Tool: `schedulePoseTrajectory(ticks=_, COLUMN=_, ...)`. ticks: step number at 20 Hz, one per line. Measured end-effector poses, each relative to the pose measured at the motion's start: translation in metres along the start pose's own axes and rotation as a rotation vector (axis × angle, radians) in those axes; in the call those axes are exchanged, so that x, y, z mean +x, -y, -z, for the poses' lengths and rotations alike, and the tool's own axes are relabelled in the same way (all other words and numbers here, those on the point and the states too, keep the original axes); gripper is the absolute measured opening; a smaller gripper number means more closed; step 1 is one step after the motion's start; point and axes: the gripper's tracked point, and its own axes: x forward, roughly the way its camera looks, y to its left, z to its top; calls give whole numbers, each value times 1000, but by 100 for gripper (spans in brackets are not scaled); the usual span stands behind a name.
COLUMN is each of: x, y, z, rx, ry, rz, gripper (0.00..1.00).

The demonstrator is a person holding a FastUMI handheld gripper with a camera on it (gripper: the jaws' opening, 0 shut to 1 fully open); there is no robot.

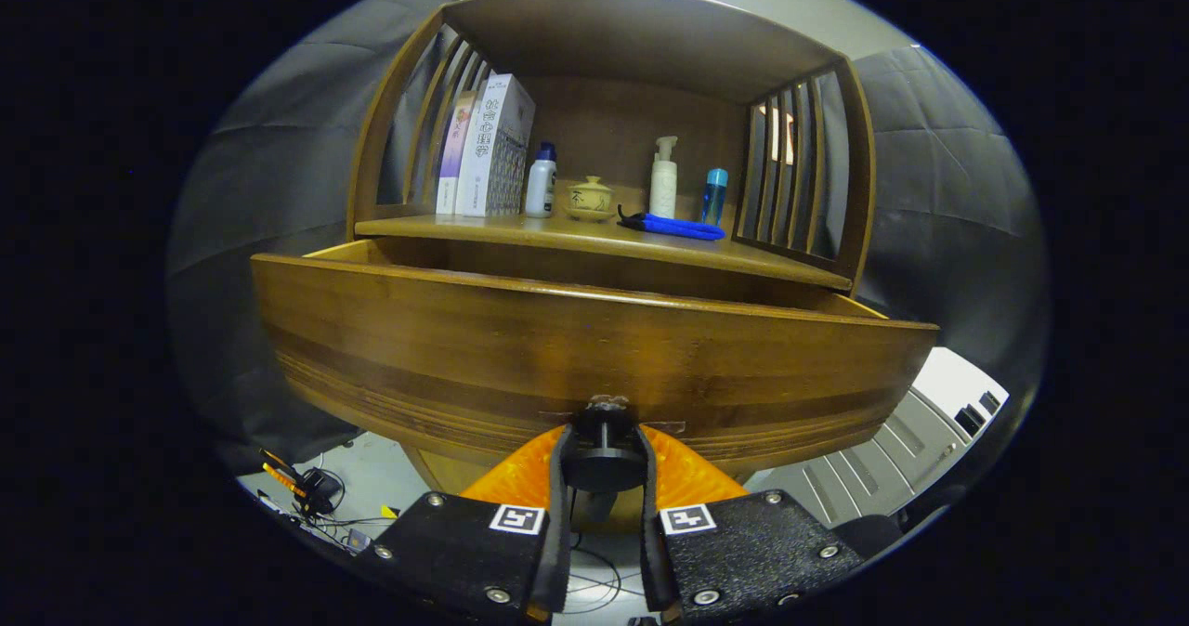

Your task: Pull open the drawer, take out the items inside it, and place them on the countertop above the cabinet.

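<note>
Wooden drawer (594, 347) pulled partway out of the cabinet, w/ a wide curved brown front panel and horizontal grain bands; its side walls run back under the surface (594, 236). Inside of drawer hidden from this angle, contents can't be told. Dark round knob (604, 454) at the bottom centre of the front, on a short stem, sits between the claw (602, 477) fingers, both pressing its sides. Surface above is brown wood, w/ a blue flat item (673, 227) lying near its front edge.
</note>
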Motion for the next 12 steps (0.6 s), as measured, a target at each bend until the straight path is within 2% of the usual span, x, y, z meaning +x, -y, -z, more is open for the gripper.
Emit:
schedulePoseTrajectory(ticks=4, x=-1, y=1, z=-2, rx=25, ry=-5, rz=-5, gripper=31)
schedulePoseTrajectory(ticks=12, x=-2, y=-1, z=0, rx=-7, ry=-44, rz=-33, gripper=31)
